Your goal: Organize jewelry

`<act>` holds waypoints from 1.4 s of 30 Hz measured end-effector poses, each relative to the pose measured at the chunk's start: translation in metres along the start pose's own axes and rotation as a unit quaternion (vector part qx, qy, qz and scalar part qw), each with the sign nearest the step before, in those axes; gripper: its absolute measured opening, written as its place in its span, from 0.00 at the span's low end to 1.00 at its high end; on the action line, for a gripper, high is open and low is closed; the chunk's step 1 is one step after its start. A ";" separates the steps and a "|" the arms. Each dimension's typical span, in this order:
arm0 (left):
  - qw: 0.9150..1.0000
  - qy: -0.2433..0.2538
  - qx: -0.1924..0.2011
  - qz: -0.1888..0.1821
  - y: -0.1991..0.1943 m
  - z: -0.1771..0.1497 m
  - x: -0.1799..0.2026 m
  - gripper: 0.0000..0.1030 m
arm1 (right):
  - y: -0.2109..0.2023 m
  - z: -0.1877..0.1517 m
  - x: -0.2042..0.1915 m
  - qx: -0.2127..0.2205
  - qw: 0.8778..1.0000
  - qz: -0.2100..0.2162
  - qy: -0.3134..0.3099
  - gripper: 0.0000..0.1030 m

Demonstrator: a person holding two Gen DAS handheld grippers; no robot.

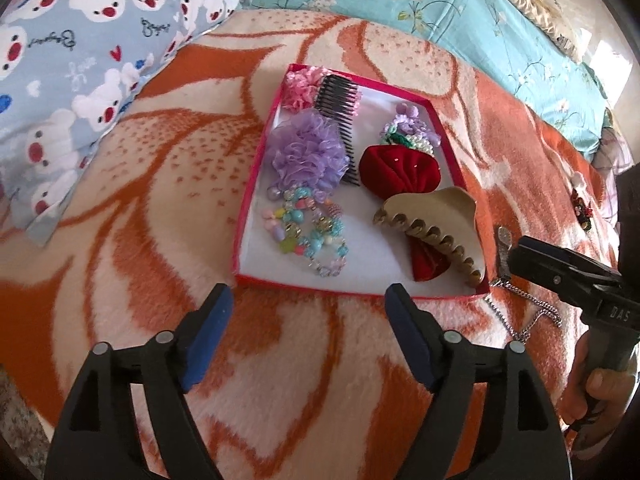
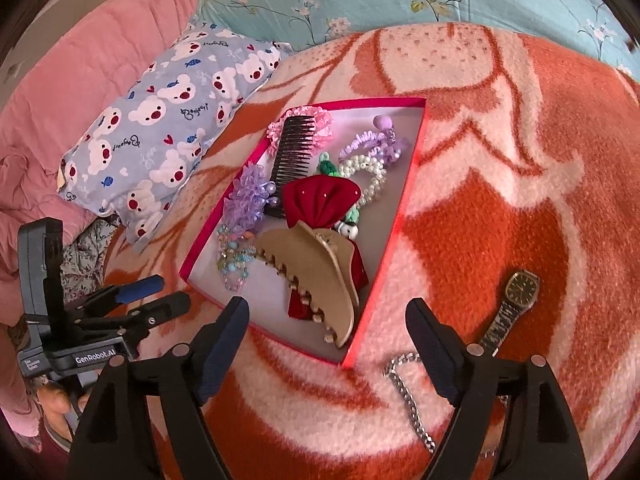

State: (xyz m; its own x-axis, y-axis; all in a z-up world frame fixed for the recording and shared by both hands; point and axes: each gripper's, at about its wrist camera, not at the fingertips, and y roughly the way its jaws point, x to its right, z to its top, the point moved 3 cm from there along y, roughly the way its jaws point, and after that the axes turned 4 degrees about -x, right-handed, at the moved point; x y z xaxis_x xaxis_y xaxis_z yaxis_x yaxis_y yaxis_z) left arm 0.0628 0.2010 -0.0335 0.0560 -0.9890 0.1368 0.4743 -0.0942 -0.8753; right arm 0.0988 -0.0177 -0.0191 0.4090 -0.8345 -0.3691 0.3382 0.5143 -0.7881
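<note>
One red box (image 2: 394,216) on the blanket (image 2: 500,208) holds one comb (image 2: 292,152), one beige hair claw (image 2: 320,276) and one red bow (image 2: 320,200). Outside lie one watch (image 2: 516,296) and one chain (image 2: 412,404). The left gripper (image 1: 308,300) and right gripper (image 2: 328,316) both stand wide, holding nothing.

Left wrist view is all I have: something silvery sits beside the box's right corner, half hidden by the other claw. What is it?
Observer: A wristwatch with a dark dial, lying on the blanket outside the red box.
Operator: Is the right claw holding anything?
Observer: No. The right claw is open and empty, with its fingers apart above the box's near corner.
Operator: Anything beyond the bear pillow?
Observer: A pink quilt, bunched up behind it.
</note>
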 end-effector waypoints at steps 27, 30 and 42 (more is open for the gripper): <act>0.994 0.007 -0.007 0.109 -0.047 -0.030 -0.005 0.81 | -0.037 -0.046 -0.022 -0.030 0.998 -0.057 -0.024 0.89; 0.993 0.014 0.005 0.117 -0.059 -0.024 -0.003 0.82 | -0.045 -0.039 -0.027 -0.024 0.997 -0.062 -0.030 0.90; 0.991 0.020 -0.002 0.136 -0.047 -0.014 -0.005 0.86 | -0.037 -0.025 -0.038 -0.022 0.996 -0.071 -0.041 0.95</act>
State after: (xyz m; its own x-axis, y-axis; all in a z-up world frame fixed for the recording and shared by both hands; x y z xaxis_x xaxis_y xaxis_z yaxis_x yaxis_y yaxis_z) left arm 0.0281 0.2092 0.0003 0.1464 -0.9816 -0.1226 0.4425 0.1758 -0.8794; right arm 0.0495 -0.0098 0.0116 0.4281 -0.8782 -0.2131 0.3606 0.3823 -0.8508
